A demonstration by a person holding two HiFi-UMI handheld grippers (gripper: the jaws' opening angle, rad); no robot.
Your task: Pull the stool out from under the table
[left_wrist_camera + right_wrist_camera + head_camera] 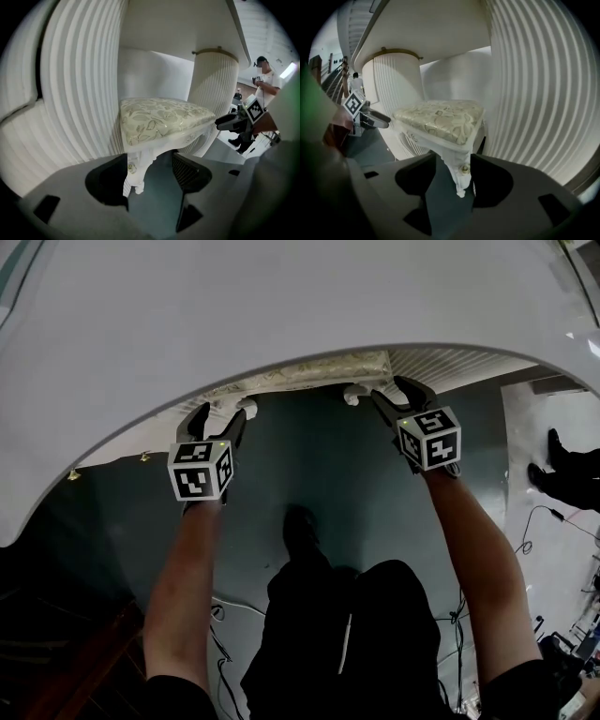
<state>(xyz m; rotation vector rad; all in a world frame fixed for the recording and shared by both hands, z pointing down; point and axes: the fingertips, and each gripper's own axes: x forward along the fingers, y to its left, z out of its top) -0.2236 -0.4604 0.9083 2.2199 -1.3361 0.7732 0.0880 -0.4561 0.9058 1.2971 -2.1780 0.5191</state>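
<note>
A white stool with a floral cushion (309, 371) stands under the white table top (281, 306), only its front edge showing in the head view. My left gripper (225, 413) is open at the stool's front left leg (138, 168), which stands between the jaws close to the left one, with a gap on the other side. My right gripper (392, 390) is open too, and the front right leg (459, 173) is between its jaws, nearer the right one. The cushion (159, 117) (440, 117) fills the middle of both gripper views.
Ribbed white table pedestals (79, 84) (534, 84) flank the stool closely. My own legs and shoe (300, 521) stand on the dark teal floor behind the grippers. Cables (539, 521) and another person's feet (553, 465) lie to the right; a person (265, 79) stands further off.
</note>
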